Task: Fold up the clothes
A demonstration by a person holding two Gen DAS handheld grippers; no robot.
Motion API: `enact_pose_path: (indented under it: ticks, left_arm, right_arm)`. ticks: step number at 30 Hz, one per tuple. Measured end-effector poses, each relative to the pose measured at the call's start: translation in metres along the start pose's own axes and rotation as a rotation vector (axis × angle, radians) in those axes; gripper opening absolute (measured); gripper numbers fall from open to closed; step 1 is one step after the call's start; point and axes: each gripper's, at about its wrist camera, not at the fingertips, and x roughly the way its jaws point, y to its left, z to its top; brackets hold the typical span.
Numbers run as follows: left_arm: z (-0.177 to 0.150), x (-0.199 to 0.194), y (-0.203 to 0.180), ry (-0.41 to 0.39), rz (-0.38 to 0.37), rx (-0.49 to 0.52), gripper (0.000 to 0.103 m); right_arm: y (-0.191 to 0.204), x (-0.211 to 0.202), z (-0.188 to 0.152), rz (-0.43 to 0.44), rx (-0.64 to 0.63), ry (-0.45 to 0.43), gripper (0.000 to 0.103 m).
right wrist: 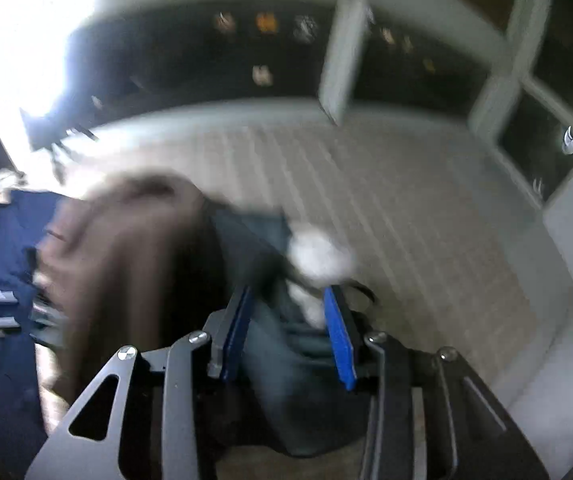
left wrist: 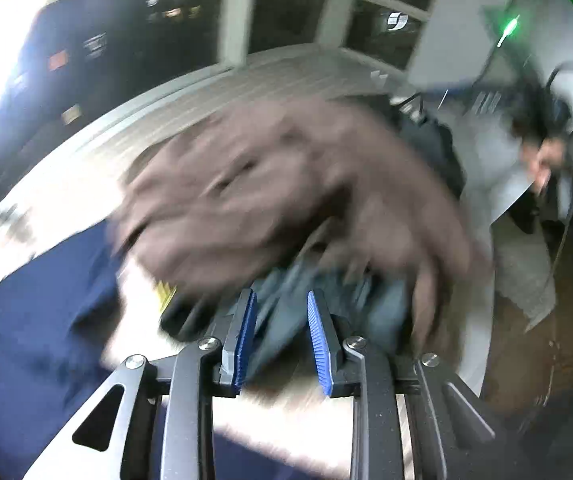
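Motion-blurred brown garment (left wrist: 286, 196), its outline and folds unreadable

Both grippers, left (left wrist: 280, 340) and right (right wrist: 292, 336), look identical: dark grey metal linkages, shiny round screws, ribbed blue pads (left wrist: 318, 344).

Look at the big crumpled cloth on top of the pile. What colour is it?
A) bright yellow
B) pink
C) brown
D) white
C: the big crumpled brown cloth lies blurred over the pile, above a grey-blue garment and beside a flat navy blue garment; the right wrist view shows the same brown.
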Motion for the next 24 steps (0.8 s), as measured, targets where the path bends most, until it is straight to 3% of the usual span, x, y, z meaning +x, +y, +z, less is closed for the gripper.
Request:
enact_pose_path:
  ticks: [2,4,6,9,12,15,20,22,24]
  left_arm:
    - [-0.032,-0.004,0.018,0.05,0.039,-0.081,0.025]
    - [-0.065,-0.012,0.028,0.085,0.066,-0.14,0.025]
    - [-0.079,-0.011,0.035,0.088,0.098,-0.187,0.025]
    - [-0.087,-0.015,0.038,0.059,0.12,-0.226,0.025]
    - [-0.093,-0.021,0.037,0.04,0.118,-0.245,0.025]
    - [-0.095,-0.008,0.046,0.057,0.107,-0.256,0.025]
    - [-0.109,0.006,0.05,0.091,0.088,-0.286,0.025]
    - [-0.11,0.006,0.049,0.084,0.072,-0.297,0.025]
    - [-0.108,0.009,0.045,0.08,0.047,-0.302,0.025]
  right_arm:
    - [0.036,-0.014,0.015,0.091,-0.062,-0.046,0.038]
    - [0.095,0.004,0.027,0.269,-0.144,-0.025,0.038]
    - [0.155,0.04,0.033,0.402,-0.216,0.027,0.038]
    - [0.222,0.131,0.04,0.493,-0.25,0.198,0.038]
    - [0.246,0.203,0.023,0.434,-0.281,0.322,0.038]
    - [0.245,0.244,0.018,0.301,-0.34,0.352,0.038]
    - [0.235,0.259,0.02,0.227,-0.396,0.354,0.039]
    - [0.238,0.262,0.021,0.201,-0.421,0.352,0.048]
    - [0.242,0.263,0.022,0.178,-0.452,0.341,0.048]
